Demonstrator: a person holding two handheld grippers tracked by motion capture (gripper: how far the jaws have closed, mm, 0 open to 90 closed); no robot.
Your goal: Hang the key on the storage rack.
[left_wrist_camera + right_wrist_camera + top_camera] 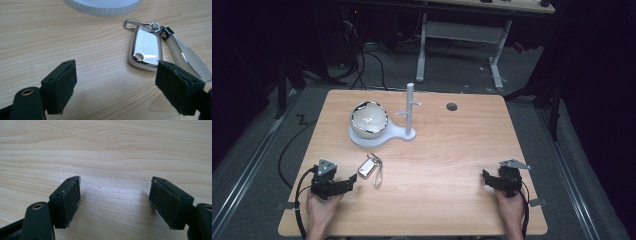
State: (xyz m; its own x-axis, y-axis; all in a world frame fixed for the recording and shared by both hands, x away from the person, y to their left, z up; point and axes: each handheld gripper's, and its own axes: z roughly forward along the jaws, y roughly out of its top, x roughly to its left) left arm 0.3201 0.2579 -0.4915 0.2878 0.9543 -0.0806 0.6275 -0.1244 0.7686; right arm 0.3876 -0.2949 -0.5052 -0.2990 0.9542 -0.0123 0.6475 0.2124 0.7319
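A silvery key fob [368, 166] with a ring, clip and loop strap lies flat on the wooden table [452, 155], in front of a white stand. In the left gripper view the key fob [145, 50] lies just beyond the right jaw, its strap [186, 58] trailing toward that jaw. My left gripper [346, 184] rests at the near left, open, nothing between its jaws [116, 82]. My right gripper [487, 179] sits at the near right, open over bare wood [115, 197].
A white stand [404, 131] with an upright peg post [410, 107] and side hooks holds a shiny round bowl [369, 119] on its base. The base edge [102, 7] lies ahead of the left gripper. A cable hole [452, 106] sits at the back right.
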